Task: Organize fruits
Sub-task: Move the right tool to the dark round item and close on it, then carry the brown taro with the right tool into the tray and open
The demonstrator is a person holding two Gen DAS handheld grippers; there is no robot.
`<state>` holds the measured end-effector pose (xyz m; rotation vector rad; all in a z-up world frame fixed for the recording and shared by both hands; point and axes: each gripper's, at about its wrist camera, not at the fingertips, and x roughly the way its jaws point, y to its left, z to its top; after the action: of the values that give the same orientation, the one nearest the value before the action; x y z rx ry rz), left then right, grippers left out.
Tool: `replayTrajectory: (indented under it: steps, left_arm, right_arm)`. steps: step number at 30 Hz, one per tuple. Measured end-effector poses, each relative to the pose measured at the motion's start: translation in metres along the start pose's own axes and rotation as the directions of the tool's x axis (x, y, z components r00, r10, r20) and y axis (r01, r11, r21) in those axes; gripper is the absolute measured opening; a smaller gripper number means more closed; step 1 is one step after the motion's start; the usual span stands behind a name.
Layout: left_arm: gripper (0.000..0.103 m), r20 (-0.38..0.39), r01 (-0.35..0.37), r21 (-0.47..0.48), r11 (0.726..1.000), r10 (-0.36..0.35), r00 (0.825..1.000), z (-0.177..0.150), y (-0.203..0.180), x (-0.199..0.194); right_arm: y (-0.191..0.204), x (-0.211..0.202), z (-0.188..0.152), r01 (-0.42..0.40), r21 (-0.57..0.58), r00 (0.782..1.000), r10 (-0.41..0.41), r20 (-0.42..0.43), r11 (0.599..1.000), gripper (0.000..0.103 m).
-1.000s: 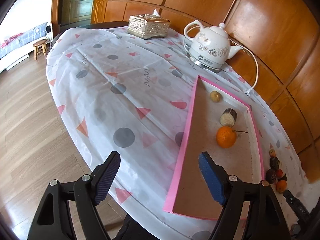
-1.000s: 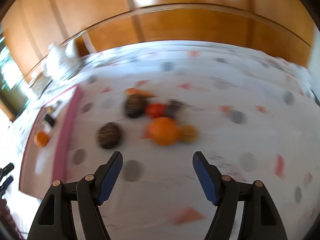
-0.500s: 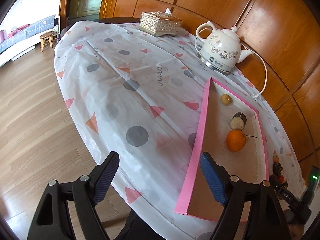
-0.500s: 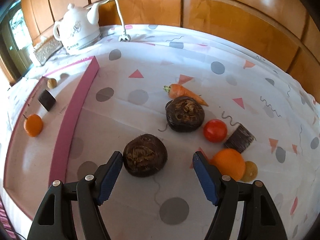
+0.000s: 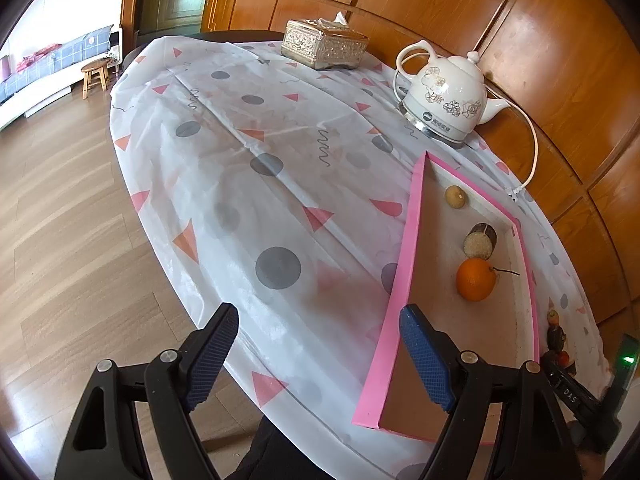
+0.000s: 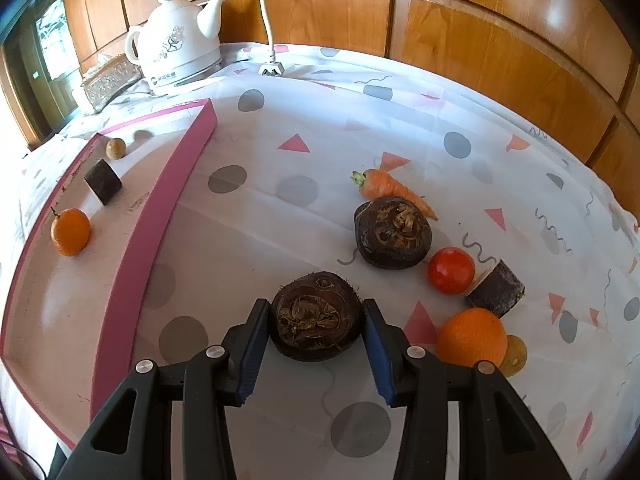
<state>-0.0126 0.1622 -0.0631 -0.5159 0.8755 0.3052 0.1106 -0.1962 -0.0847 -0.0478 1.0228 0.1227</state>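
Right tongs (image 6: 316, 322) just narrowed, pads now pressed on either side of a dark brown corm (image 6: 314, 316) — scarred flat face up toward the camera, roughly round, no clear long axis. Resting on the tablecloth (image 6: 280, 152), a little way off the pink tray (image 6: 160, 216) wall. Beyond it a second corm (image 6: 392, 232), touching a carrot (image 6: 390, 188) whose tip points toward the right edge, leafy end toward the tray. Further right a tomato (image 6: 451, 271) touching a dark cut chunk (image 6: 496, 289); nearer, an orange (image 6: 471, 336) with a small tan fruit (image 6: 515, 355) just behind.

Left tongs (image 5: 318, 356) wide, nothing between the pads, hanging over the near edge of the table beside the tray's near corner (image 5: 370, 414).

In the tray: small orange (image 5: 475, 279), stem toward the far wall; cut chunk (image 5: 479, 242); tan ball (image 5: 456, 197) near the far corner.

Only the left view shows floor, stool (image 5: 95, 76), tissue box (image 5: 324, 43) in full — and the kettle (image 5: 444, 102) at the far edge. Only the right view shows the gripped corm clearly.
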Motion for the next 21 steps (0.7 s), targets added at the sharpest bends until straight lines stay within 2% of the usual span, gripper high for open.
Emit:
replayTrajectory:
  steps: [10,16,21]
  left_arm:
    - [0.083,-0.002,0.001,-0.025,1.000,-0.001,1.000,-0.001,0.005,-0.002]
    - [0.083,0.005,0.002,-0.041,0.999,-0.002,1.000,0.000,0.009,-0.004]
    - [0.083,0.009,0.000,-0.055,0.998,0.001,1.000,0.002,0.013,-0.004]
  right_arm:
    - [0.009,-0.028,0.002,-0.092,0.001,0.994,0.092,0.056,0.996,0.046]
    - [0.039,-0.047,0.010,-0.173,-0.082,0.980,0.180,0.087,0.982,0.046]
    - [0.075,-0.055,0.017,-0.232,-0.191,0.964,0.251,0.083,0.954,0.046]
